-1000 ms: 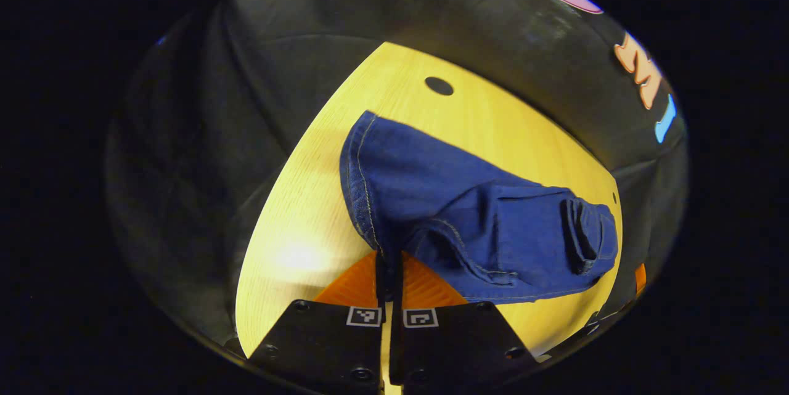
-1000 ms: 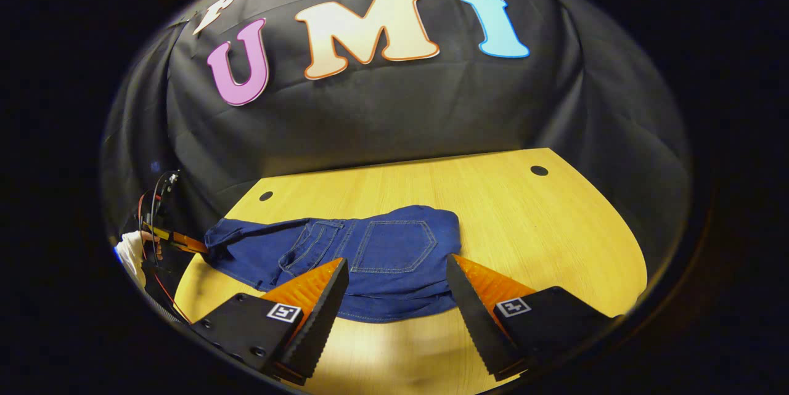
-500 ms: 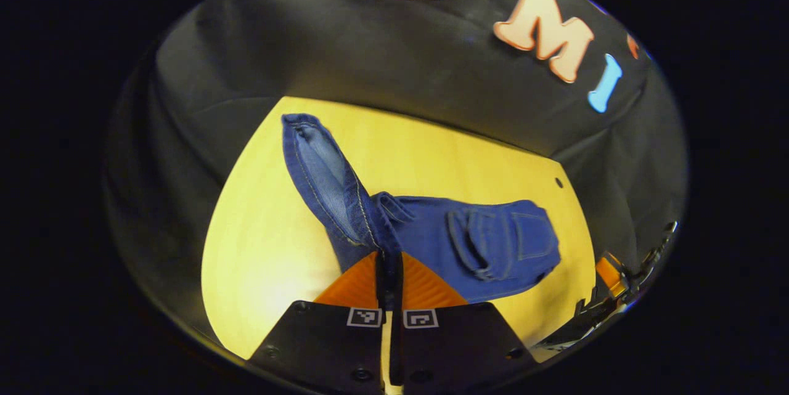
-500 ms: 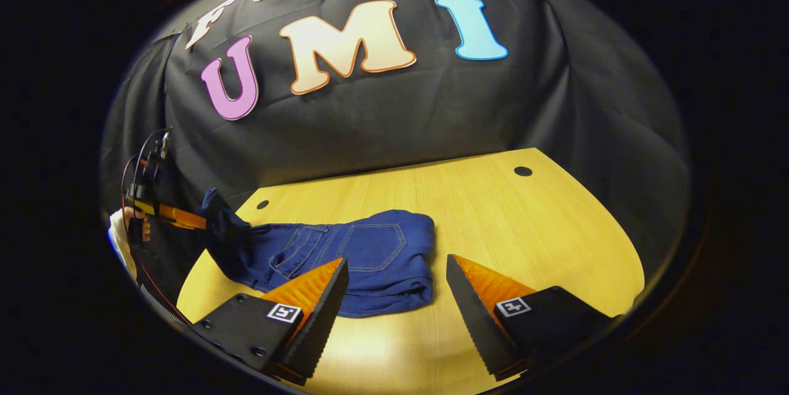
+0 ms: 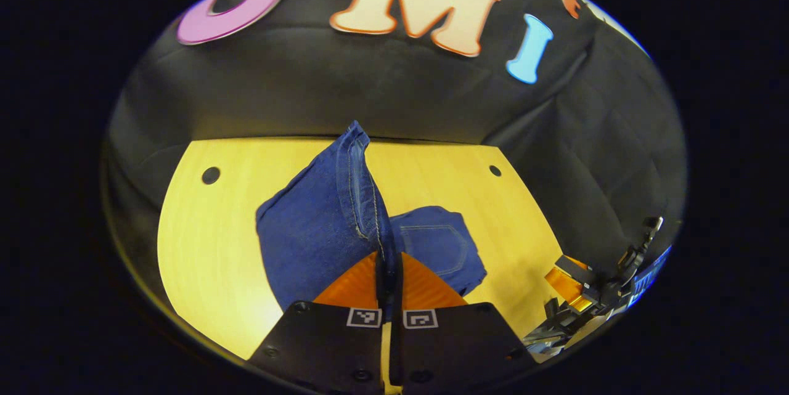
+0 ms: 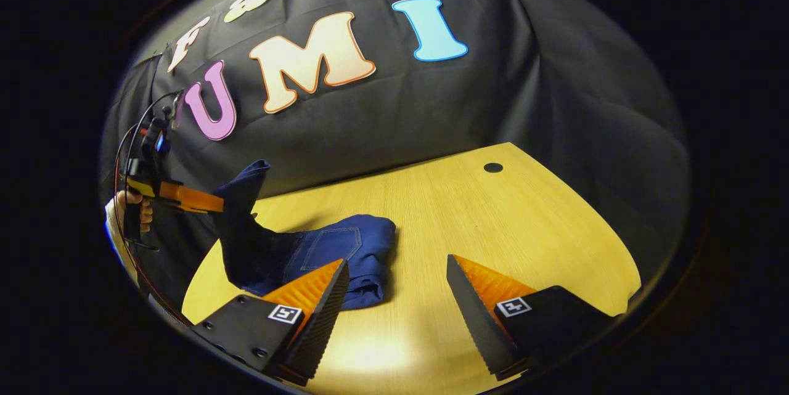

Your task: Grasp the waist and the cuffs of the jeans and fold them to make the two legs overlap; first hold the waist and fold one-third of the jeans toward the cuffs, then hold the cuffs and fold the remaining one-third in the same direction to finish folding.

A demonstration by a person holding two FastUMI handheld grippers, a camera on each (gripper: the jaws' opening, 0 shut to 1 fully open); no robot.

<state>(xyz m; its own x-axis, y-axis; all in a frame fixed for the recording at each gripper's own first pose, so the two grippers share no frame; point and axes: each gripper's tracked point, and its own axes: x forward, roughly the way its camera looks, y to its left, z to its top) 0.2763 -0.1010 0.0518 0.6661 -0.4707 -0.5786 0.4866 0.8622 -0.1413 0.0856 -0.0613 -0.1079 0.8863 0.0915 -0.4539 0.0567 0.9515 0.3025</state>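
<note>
While one pair of jeans (image 5: 320, 228) lies part-folded on the counter (image 5: 203, 241), the left tool (image 5: 388, 272), fingers closed, pinches its cuff end and holds it raised above the folded waist part. The right tool (image 6: 394, 296) hovers wide open, empty, beside the jeans (image 6: 345, 253). Two counter holes show.

Blue jeans (image 5: 320, 228) part-folded on table, cuff end lifted.

Black, screw-studded finger mounts (image 6: 249, 333) are marked with square coded tags (image 5: 363, 317); red cables (image 6: 120, 154) are looped; a white sleeve (image 6: 110, 222) is worn.
</note>
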